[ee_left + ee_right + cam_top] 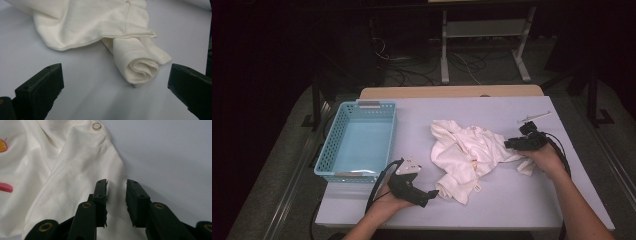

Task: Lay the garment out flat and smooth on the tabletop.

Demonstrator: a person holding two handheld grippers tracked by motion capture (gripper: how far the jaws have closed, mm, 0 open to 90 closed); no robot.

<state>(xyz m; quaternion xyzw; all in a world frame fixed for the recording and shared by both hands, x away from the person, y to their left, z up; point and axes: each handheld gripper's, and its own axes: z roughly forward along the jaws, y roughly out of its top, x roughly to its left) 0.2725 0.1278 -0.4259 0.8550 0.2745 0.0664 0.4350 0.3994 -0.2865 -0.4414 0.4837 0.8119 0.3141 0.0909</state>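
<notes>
1. Near the middle of the pale surface (522,200) lies a crumpled cream baby garment (469,152), with a snap fastener (96,125) and a small coloured print (3,145) seen in the right gripper view.
2. At about 9 o'clock from the garment stands a light blue plastic basket (328,145), well apart from the cloth.
3. At about 7 o'clock from the garment, the left tool (432,193) lies low on the surface in the person's left hand (387,202), pointing toward the cloth's near corner. Its jaws are spread wide and released; in the left gripper view a rolled end of the garment (140,67) lies ahead of them, just beyond the tips, untouched.
4. At about 3 o'clock from the garment, the right tool (512,143) rests at the cloth's right edge in the person's right hand (547,160). Its jaws stand narrow with a gap between the pads, and a fold of the garment lies between and under them; whether the pads press the cloth yet I cannot tell.
5. At about 1 o'clock from the garment, a thin pale stick-like item (534,116) lies by the far edge.
</notes>
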